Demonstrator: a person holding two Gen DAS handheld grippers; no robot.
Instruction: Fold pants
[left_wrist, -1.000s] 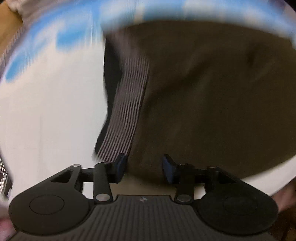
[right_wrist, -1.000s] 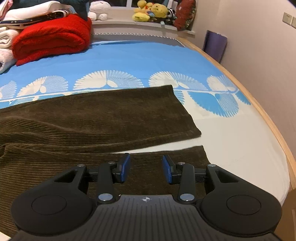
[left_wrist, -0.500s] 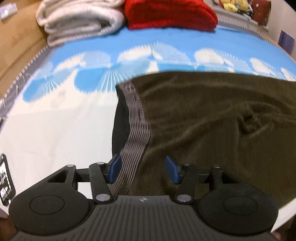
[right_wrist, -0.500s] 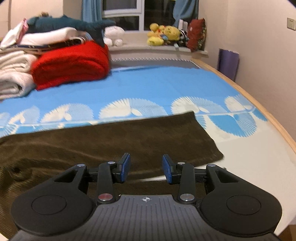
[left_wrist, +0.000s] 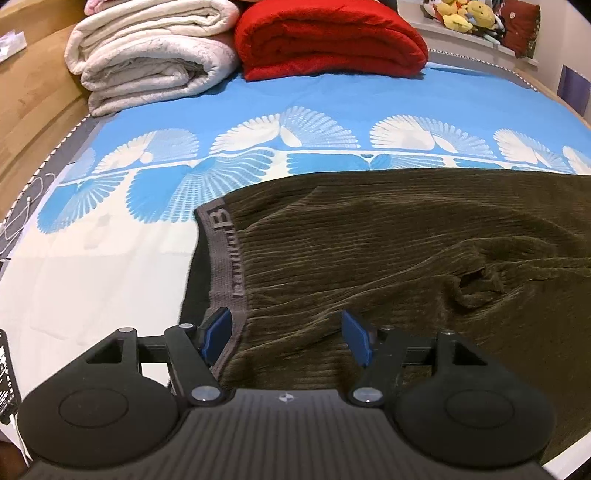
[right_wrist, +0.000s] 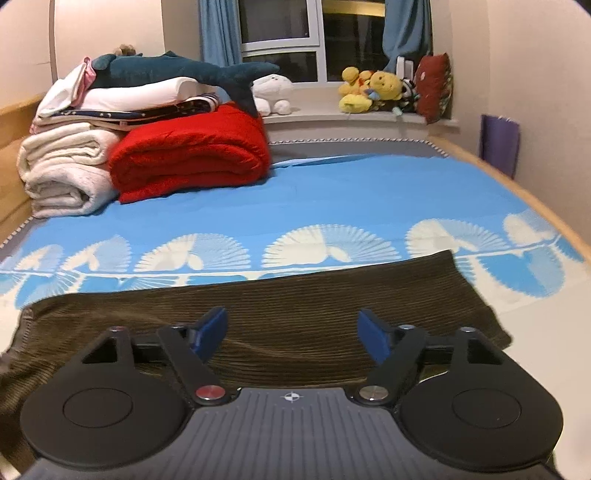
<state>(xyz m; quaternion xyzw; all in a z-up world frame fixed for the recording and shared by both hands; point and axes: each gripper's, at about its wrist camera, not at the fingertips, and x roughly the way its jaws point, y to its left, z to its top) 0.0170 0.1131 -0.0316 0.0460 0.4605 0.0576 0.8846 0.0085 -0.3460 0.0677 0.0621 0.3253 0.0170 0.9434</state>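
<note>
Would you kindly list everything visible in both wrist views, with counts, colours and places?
Brown corduroy pants: one, olive-brown, flat across the near bed, grey waistband at left.
Blue patterned bedsheet: one, blue and white, covering the bed.
Red folded blanket: one, far left.
Cream folded blankets: stack, left of the red one.
Blue plush shark: one, atop the pile.
Yellow plush toys: several, windowsill.
Left gripper: black, blue pads, opening, nothing held.
Right gripper: same, opening, nothing held.
</note>
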